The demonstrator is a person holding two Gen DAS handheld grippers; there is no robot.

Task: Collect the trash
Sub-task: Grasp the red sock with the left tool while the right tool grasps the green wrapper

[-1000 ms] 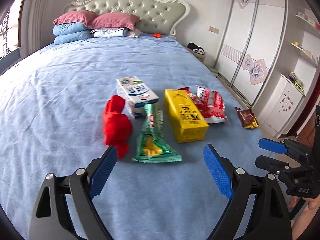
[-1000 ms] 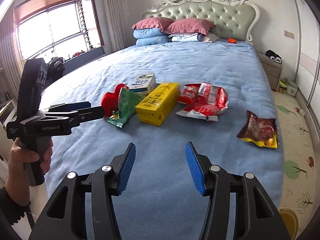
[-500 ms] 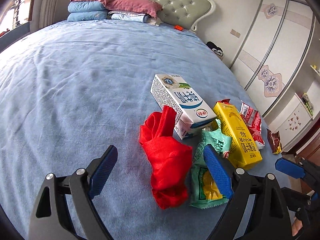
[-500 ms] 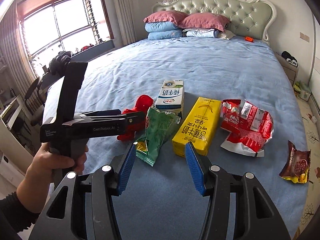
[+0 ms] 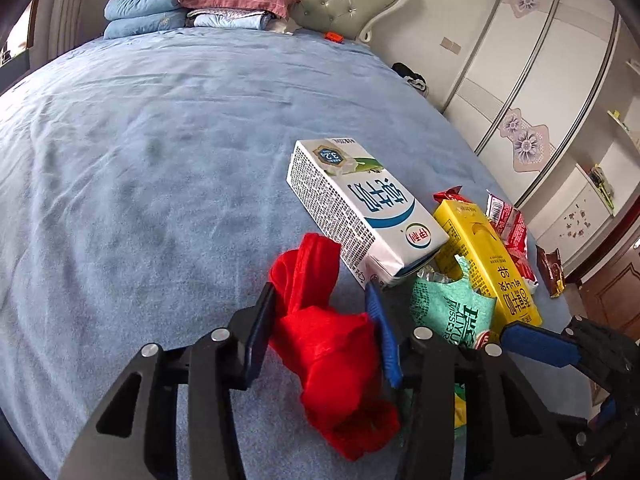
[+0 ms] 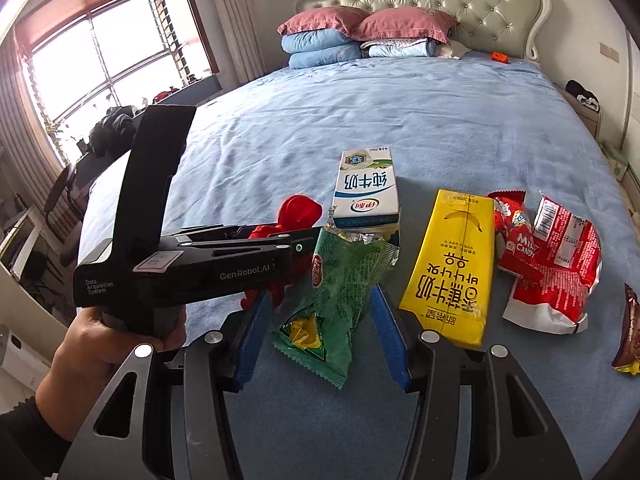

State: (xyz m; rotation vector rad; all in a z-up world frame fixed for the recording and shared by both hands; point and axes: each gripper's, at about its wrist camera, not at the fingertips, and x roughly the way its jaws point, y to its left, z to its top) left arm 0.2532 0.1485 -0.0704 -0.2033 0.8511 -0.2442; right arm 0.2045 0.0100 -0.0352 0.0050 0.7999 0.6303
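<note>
On a bed spread with a blue cover [image 5: 140, 200], the left claw [image 5: 324, 320] is closing around a crumpled red plastic bag [image 5: 332, 344], its blue-padded fingers [image 5: 382, 336] flanking the bag's middle with both pads against the red folds. Seen from the right wrist camera, a person's hand [image 6: 108, 340] grips the black handle of that left claw. The right claw [image 6: 316, 332] stands part-way open and holds nothing, straddling a torn green foil snack wrapper [image 6: 340, 288] without touching it. The green wrapper lies just right of the red bag, which is the nearest piece of litter to the foot of the bed. Just beyond the red bag lies a white and blue milk carton [image 5: 364, 208] on its side, its near end resting over the top of the green wrapper. Right of the red bag, past the green wrapper, a yellow drink carton [image 6: 452, 264] lies flat, and farther right again is an opened red and white candy packet [image 6: 552, 252]. Farthest right of the red bag, at the bed's edge, sits a small brown snack wrapper [image 6: 630, 332]. Far behind the red bag, pink and blue pillows [image 5: 200, 0] are stacked against a tufted cream headboard [image 5: 340, 4].
</note>
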